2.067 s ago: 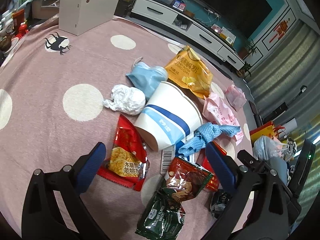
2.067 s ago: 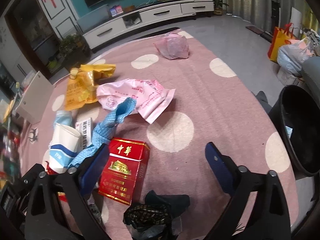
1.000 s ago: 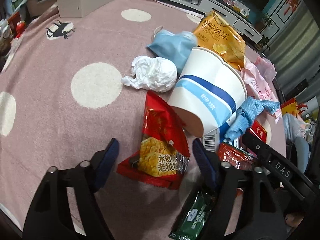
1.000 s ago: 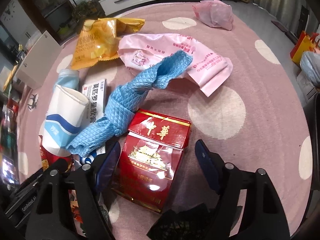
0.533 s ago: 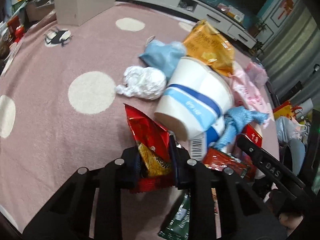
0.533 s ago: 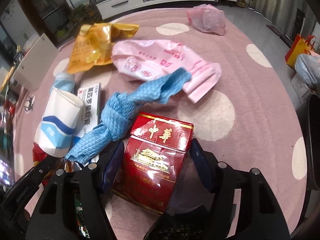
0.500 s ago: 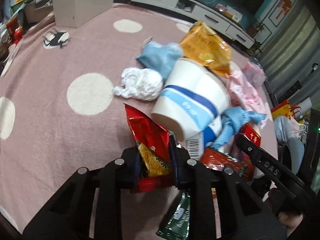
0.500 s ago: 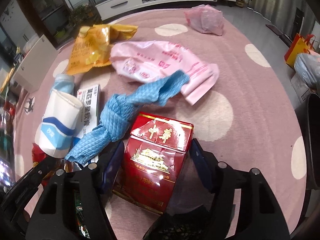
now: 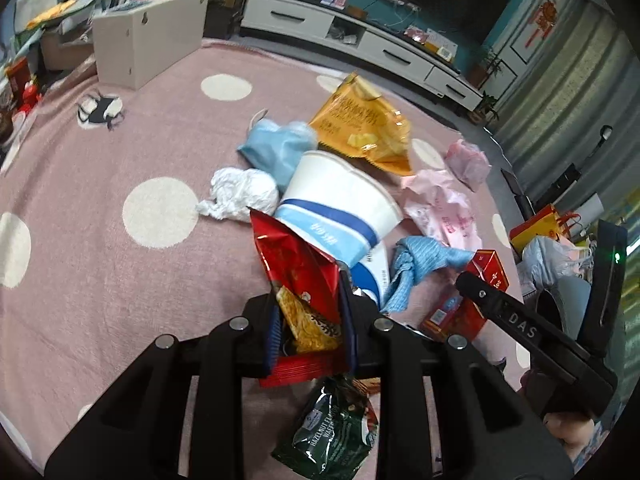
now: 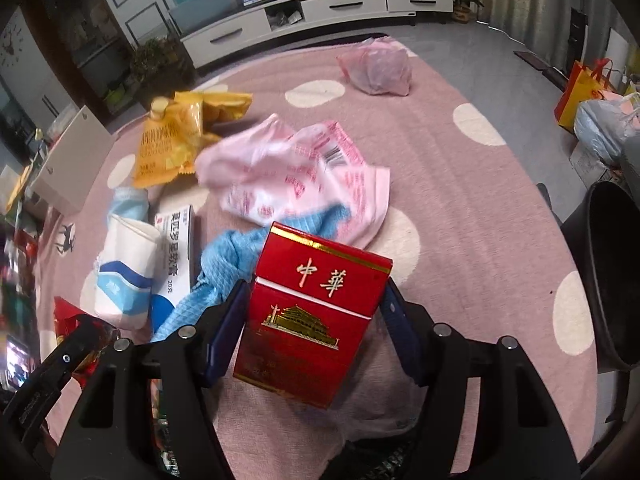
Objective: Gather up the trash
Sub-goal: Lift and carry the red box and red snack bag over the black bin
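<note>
My left gripper (image 9: 310, 312) is shut on a red snack packet (image 9: 296, 256), held just above the pink dotted rug (image 9: 100, 280). My right gripper (image 10: 314, 300) is shut on a red cigarette box (image 10: 320, 276), its pads pressing both sides, the box raised off the rug. That box (image 9: 490, 270) also shows in the left wrist view. Left on the rug are a white and blue paper cup (image 9: 336, 208), a knotted blue cloth (image 9: 420, 264), a crumpled white tissue (image 9: 240, 196), a blue mask (image 9: 280, 148), a yellow chip bag (image 9: 360, 128) and a green wrapper (image 9: 332, 432).
A black bin (image 10: 612, 272) stands off the rug at the right. A pink plastic bag (image 10: 304, 172), a white medicine box (image 10: 176, 248) and a tied pink bag (image 10: 376, 64) lie on the rug. A white box (image 9: 148, 40) and a TV cabinet (image 9: 360, 36) stand beyond.
The left jaws closed on the red snack packet and lifted it. The right jaws closed on the cigarette box and raised it off the rug.
</note>
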The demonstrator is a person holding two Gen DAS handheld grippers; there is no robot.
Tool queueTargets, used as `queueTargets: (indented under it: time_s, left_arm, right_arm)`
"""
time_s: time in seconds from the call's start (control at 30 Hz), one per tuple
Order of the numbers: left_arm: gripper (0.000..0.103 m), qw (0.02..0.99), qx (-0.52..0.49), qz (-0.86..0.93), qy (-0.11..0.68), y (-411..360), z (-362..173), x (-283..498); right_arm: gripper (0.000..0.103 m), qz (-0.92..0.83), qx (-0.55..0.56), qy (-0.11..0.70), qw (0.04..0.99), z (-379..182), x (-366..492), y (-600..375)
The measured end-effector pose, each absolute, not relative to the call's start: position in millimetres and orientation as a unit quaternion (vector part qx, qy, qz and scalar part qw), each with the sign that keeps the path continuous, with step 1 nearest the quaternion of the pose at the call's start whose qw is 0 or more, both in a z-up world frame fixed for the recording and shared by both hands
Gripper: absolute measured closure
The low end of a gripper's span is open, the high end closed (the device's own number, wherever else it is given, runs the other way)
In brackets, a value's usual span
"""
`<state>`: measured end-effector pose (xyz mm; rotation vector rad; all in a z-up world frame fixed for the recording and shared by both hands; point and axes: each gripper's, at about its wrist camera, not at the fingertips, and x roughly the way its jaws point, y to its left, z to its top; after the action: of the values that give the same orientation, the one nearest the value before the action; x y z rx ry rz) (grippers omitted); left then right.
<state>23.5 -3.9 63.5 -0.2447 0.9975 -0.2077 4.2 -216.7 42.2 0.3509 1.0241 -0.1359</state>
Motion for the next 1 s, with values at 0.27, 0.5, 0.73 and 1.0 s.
queueTargets:
  time_s: [0.27,0.5,0.73,1.0]
  left_arm:
    - [0.077,0.875,-0.122,-0.121,0.453,-6,81,11]
    - [0.077,0.879,-0.121,-0.14,0.438,-14,92,2]
    - [0.077,0.882,-0.124,-0.164,0.424,-26,102,-4]
    - [0.077,0.887,-0.104,-0.178,0.413,-45,109,-13]
  right_arm:
    - [0.038,-0.078,0.175,0.463,0.865,56,-6,-228]
    - [0.039,-0.097,0.182,0.444,0.872,66,-12,-242]
    - [0.039,-0.106,0.201,0.432,0.873,72,-21,-257]
    - [0.039,-0.135,0.206,0.402,0.882,88,-39,-277]
